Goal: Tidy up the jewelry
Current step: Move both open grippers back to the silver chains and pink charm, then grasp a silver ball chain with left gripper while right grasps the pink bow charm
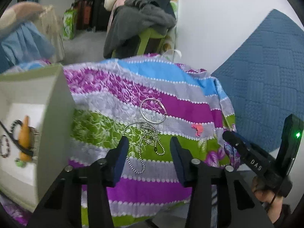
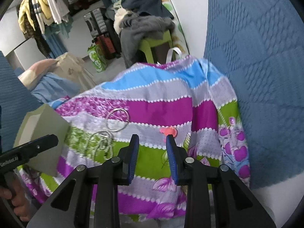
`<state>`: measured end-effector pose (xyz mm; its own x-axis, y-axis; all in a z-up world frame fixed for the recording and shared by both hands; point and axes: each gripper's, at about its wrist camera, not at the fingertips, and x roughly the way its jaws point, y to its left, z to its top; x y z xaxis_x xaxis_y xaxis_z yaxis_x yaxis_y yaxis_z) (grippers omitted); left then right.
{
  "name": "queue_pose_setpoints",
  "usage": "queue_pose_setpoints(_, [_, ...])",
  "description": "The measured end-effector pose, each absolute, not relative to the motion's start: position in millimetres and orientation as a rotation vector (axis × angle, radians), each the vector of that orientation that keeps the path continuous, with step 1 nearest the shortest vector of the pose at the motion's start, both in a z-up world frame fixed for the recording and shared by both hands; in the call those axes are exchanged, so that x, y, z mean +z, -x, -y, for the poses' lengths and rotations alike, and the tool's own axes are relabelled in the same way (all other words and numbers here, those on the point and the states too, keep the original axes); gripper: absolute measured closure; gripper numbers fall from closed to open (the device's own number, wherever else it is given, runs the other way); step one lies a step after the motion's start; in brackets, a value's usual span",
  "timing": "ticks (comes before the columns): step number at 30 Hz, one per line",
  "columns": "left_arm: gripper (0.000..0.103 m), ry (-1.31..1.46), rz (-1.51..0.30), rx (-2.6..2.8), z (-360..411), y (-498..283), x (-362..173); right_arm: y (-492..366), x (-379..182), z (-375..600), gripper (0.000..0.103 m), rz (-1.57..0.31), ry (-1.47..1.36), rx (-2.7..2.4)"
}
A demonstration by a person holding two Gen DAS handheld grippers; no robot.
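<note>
On a striped purple, green and blue cloth (image 1: pixel 171 102) lie a silver ball-chain necklace (image 1: pixel 148 144), a silver bangle (image 1: pixel 153 112) and a small pink piece (image 1: pixel 197 129). My left gripper (image 1: pixel 149 142) is open, its jaws on either side of the chain, just above it. My right gripper (image 2: pixel 152 138) is open and empty, its right fingertip close to the pink piece (image 2: pixel 169 131). The bangle (image 2: pixel 117 120) and chain (image 2: pixel 100 142) lie to its left. An open grey box (image 1: pixel 57 117) at the left holds bead bracelets (image 1: pixel 11 133) and an orange piece (image 1: pixel 24 138).
The box (image 2: pixel 43 129) stands at the cloth's left edge. A blue quilted spread (image 2: pixel 256 76) lies to the right. A green chair piled with clothes (image 1: pixel 144 28) stands behind, with suitcases (image 2: pixel 102 32) and hanging clothes farther back.
</note>
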<state>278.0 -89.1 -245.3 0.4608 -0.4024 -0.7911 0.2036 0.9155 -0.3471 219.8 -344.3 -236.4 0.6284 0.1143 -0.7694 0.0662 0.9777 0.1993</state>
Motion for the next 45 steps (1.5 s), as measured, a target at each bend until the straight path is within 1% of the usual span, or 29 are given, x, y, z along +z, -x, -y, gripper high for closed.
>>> queue_pose_setpoints(5, [0.068,0.214,-1.061,-0.372,102,-304,-274,-244,-257,351,0.076,-0.934,-0.237,0.038])
queue_pose_setpoints(9, [0.071,0.19,-1.075,-0.375,112,-320,-289,-259,-269,350,0.076,-0.965,-0.212,0.039])
queue_pose_setpoints(13, [0.08,0.167,-1.101,-0.37,118,-331,-305,-269,-282,350,0.076,-1.001,-0.186,0.036])
queue_pose_setpoints(16, [0.083,0.161,-1.11,-0.364,120,-336,-315,-277,-289,349,0.076,-1.017,-0.181,0.027])
queue_pose_setpoints(23, [0.083,0.152,-1.124,-0.363,124,-340,-329,-286,-298,345,0.076,-1.043,-0.129,0.006])
queue_pose_setpoints(31, [0.084,0.13,-1.11,-0.366,128,-345,-330,-288,-303,342,0.076,-1.054,-0.084,-0.015])
queue_pose_setpoints(34, [0.088,0.123,-1.108,-0.369,131,-346,-331,-289,-303,341,0.076,-1.053,-0.072,-0.017])
queue_pose_setpoints(36, [0.089,0.122,-1.105,-0.371,133,-347,-331,-289,-303,340,0.08,-1.054,-0.065,-0.023])
queue_pose_setpoints(39, [0.094,0.125,-1.103,-0.377,133,-346,-330,-290,-303,338,0.081,-1.055,-0.051,-0.026])
queue_pose_setpoints(40, [0.103,0.13,-1.109,-0.383,134,-346,-329,-291,-302,337,0.083,-1.055,-0.05,-0.024])
queue_pose_setpoints(45, [0.103,0.127,-1.092,-0.389,132,-342,-318,-287,-294,339,0.084,-1.044,-0.087,-0.009])
